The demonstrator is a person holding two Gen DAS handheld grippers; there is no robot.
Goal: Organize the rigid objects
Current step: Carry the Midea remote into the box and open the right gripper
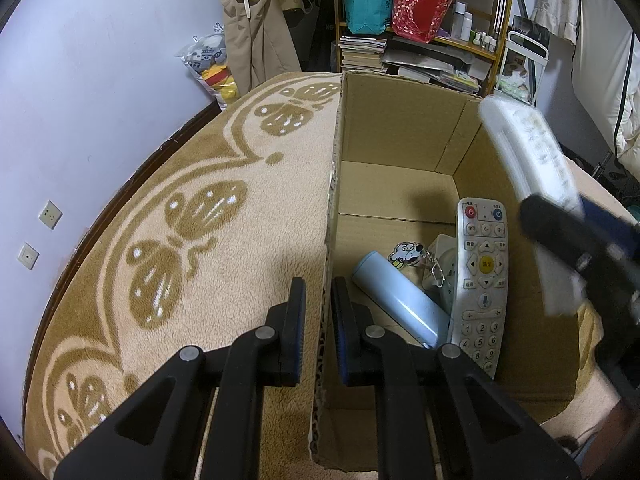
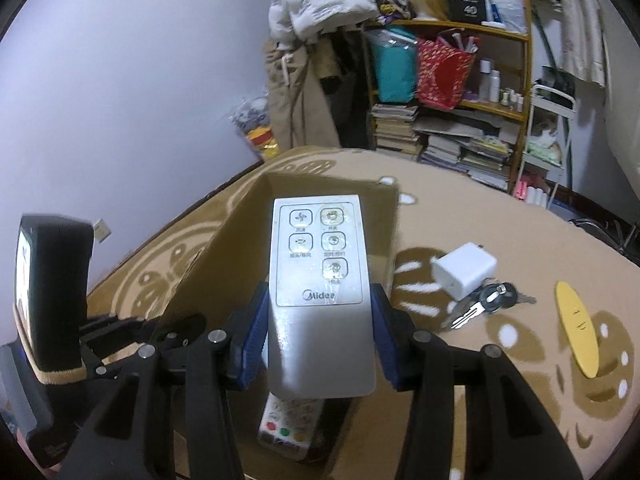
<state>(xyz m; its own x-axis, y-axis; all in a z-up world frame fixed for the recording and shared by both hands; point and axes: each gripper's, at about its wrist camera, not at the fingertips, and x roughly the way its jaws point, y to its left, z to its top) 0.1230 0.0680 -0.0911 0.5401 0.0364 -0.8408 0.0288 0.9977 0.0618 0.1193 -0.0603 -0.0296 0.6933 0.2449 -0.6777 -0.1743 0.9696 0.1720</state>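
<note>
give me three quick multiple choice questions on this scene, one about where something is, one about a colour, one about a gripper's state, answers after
1. Where does the white charger block lie?
A. inside the cardboard box
B. on the patterned blanket beside the keys
C. on the bookshelf

2. What colour is the cylindrical bottle in the cardboard box?
A. light blue
B. red
C. black

3. What is the right gripper doing?
A. standing open with nothing in it
B. clamped on the box wall
C. clamped on the grey Midea remote

Answers:
1 B: in the right wrist view the charger rests on the blanket, next to the keys, outside the box.
2 A: in the left wrist view the bottle lies pale blue beside the long white remote.
3 C: its blue pads press both sides of the remote; it is the left gripper that pinches the box wall.
</note>
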